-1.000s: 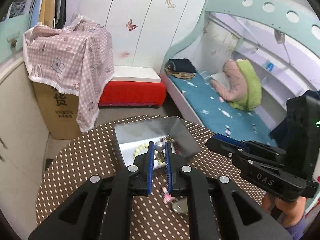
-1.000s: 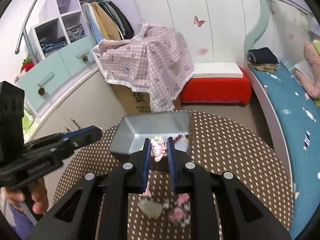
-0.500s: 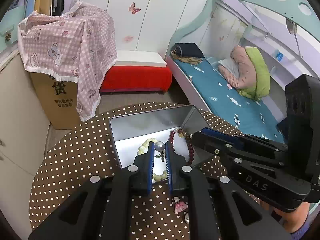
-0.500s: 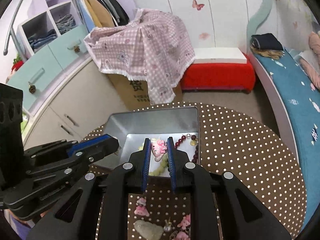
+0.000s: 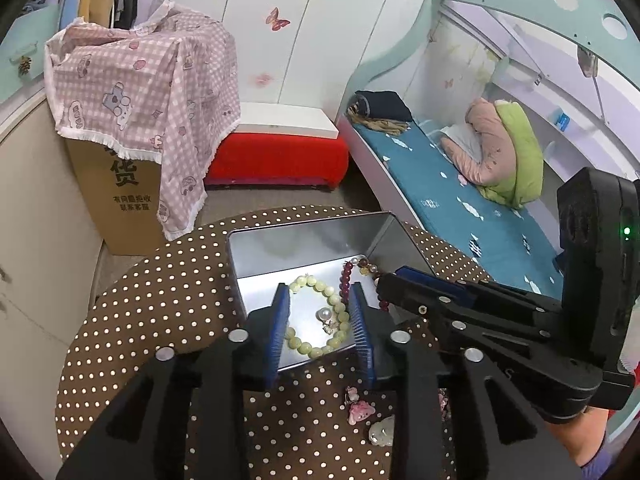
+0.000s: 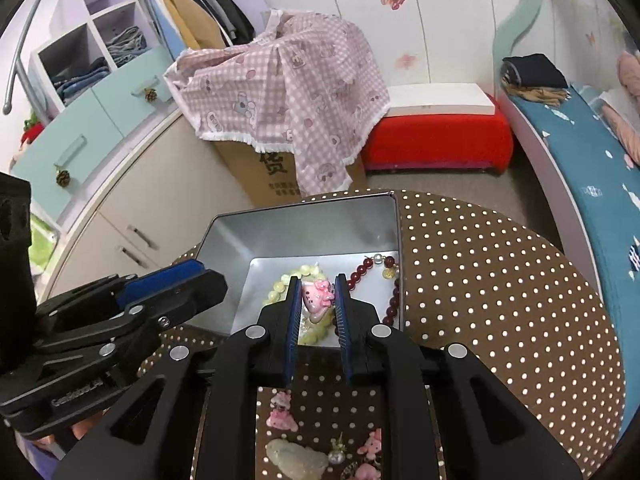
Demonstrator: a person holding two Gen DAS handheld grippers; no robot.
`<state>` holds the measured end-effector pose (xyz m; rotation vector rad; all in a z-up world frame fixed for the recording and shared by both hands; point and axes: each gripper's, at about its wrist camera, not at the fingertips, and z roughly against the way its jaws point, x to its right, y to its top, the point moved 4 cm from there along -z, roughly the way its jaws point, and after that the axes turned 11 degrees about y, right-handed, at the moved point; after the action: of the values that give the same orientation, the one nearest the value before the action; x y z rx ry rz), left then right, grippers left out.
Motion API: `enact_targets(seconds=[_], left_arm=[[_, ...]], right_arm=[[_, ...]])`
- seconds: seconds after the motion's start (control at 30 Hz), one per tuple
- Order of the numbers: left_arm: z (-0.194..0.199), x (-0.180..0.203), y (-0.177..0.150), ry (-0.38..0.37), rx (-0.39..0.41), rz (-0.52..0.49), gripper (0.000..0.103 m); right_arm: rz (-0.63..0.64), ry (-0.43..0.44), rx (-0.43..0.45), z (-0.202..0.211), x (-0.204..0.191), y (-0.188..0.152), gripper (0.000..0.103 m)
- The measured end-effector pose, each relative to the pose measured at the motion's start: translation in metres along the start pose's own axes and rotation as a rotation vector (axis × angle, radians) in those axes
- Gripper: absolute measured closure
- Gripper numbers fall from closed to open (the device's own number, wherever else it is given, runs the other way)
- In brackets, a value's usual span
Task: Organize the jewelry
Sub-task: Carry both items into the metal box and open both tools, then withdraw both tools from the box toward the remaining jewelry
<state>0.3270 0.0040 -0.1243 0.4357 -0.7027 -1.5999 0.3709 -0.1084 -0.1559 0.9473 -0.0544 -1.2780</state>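
Note:
A silver metal tin [image 5: 304, 240] [image 6: 312, 220] stands on the round brown dotted table. It holds a pale green bead bracelet [image 5: 336, 308], a dark red bead bracelet [image 6: 394, 300] and a pearl earring [image 5: 325, 316]. My left gripper [image 5: 320, 312] is open above the tin's near edge, with the pearl earring lying below between its fingers. My right gripper [image 6: 318, 300] is shut on a pink charm [image 6: 316, 298] and holds it over the tin.
Loose pink charms [image 6: 282, 412], a pale jade pendant [image 6: 296, 458] and a small pearl piece [image 6: 336, 454] lie on the table [image 6: 500, 300] in front of the tin. A cloth-covered cardboard box [image 5: 132, 128], a red bench [image 5: 276, 160] and a bed [image 5: 460, 208] stand beyond.
My left gripper has opened and dropped the pearl earring into the tin. Both grippers have moved forward over the tin; the right one still holds the pink charm.

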Motion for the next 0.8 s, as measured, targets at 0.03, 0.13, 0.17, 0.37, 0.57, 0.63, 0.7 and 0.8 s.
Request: enact_targets(seconds=[0.03,0.13,0.17,0.37,0.57,0.63,0.7,0.8], left_arm=[[0.002,0.000,0.000,-0.002,0.003,0.002,0.072],[0.010,0.000,0.000,-0.007,0.014,0.011,0.067],[0.013,0.000,0.000,-0.008,0.020,0.013,0.065],[0.035,0.003,-0.003,-0.003,0.067,0.025,0.050],[0.056,0.010,-0.018,0.020,0.112,0.027,0.038],[0.061,0.014,-0.026,0.035,0.120,0.025,0.032],[0.065,0.017,-0.035,0.047,0.124,0.028,0.028],[0.066,0.022,-0.047,0.053,0.117,0.035,0.025]], right_arm=[[-0.001,0.002,0.003,0.001,0.000,0.000,0.084],[0.001,0.001,0.013,0.006,-0.003,0.000,0.084],[0.003,-0.001,0.016,0.008,-0.004,0.000,0.084],[0.027,-0.050,0.062,0.036,-0.009,-0.002,0.066],[0.047,-0.112,0.102,0.072,-0.008,-0.016,0.061],[0.046,-0.136,0.114,0.084,-0.003,-0.025,0.058],[0.045,-0.159,0.116,0.093,0.001,-0.036,0.054],[0.046,-0.179,0.113,0.103,0.007,-0.054,0.051]])
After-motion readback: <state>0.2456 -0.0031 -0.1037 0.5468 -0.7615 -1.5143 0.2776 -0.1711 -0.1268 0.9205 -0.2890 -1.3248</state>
